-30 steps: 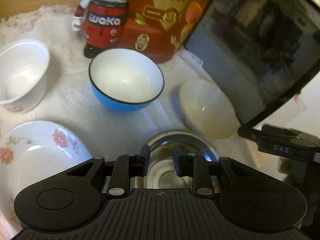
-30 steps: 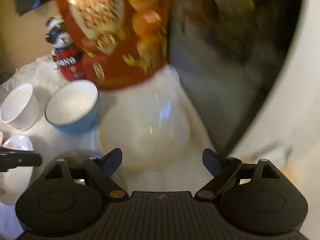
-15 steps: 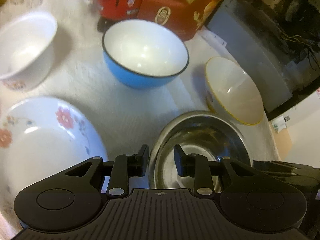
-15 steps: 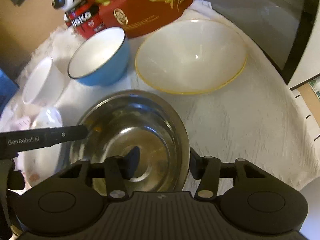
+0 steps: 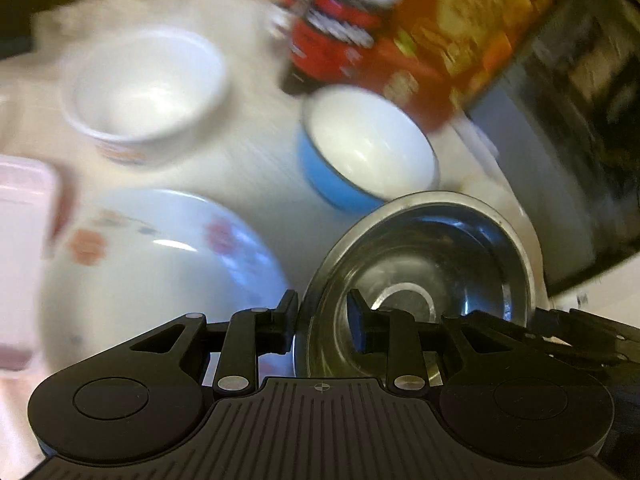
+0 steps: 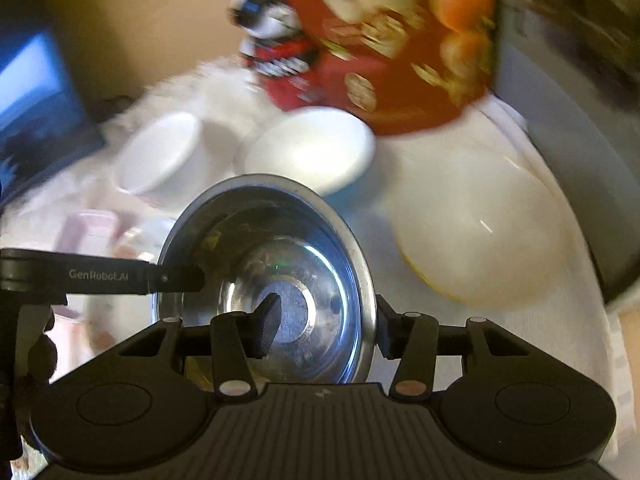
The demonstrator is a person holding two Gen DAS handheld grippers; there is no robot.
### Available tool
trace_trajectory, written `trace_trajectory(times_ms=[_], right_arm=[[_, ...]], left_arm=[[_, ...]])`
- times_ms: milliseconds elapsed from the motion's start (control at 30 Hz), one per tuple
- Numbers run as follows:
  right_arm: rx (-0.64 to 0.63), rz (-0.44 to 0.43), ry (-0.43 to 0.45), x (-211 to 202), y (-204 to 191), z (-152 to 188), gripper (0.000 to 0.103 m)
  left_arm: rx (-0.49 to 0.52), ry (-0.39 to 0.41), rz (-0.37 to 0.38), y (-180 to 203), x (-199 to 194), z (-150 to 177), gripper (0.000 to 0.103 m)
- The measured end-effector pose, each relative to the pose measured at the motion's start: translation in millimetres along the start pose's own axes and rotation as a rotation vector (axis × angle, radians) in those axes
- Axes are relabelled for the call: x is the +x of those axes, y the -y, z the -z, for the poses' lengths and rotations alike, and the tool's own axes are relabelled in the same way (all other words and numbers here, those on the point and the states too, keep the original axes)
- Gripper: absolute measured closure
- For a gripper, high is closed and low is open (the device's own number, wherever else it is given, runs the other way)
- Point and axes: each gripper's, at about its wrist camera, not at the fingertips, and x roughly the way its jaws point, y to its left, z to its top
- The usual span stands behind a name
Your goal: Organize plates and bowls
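Both hand-held grippers (image 5: 323, 316) (image 6: 326, 322) clamped, tilted downward

Bowls: 4 — steel (image 5: 420, 276) at 5 o'clock, blue (image 5: 368, 148) at 1, white (image 5: 148, 92) at 11, yellow-rimmed (image 6: 480, 232). Plates: 1, floral (image 5: 160, 264), 8 o'clock. Grippers: 2. Figurine 1, red box 1.

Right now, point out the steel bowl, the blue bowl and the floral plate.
steel bowl (image 6: 280, 280): right wrist view, on its inner base.
blue bowl (image 5: 368, 144): left wrist view, on its white inside.
floral plate (image 5: 160, 264): left wrist view, on its white centre.
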Motion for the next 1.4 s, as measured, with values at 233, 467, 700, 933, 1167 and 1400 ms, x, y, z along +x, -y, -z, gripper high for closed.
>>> trace_trajectory(times_ms=[233, 467, 700, 933, 1167, 1400], right_arm=[[-0.150, -0.137, -0.052, 49, -62, -27, 0.054], [-0.253, -0.175, -0.114, 91, -107, -25, 0.054], [-0.294, -0.163, -0.129, 100, -117, -18, 0.055], [-0.320, -0.138, -0.094, 98, -119, -19, 0.055], [-0.286, -0.116, -0.049, 91, -117, -20, 0.053], [-0.249, -0.092, -0.035, 86, -110, -20, 0.053]], left_arm=[[-0.156, 0.089, -0.154, -62, -37, 6, 0.073], [-0.275, 0.086, -0.254, -109, -33, 20, 0.073], [-0.299, 0.087, -0.282, -122, -28, 30, 0.078], [-0.313, 0.125, -0.264, -125, -37, 35, 0.081], [-0.366, 0.192, -0.241, -132, -58, 44, 0.080], [-0.377, 0.299, -0.270, -150, -89, 52, 0.080]])
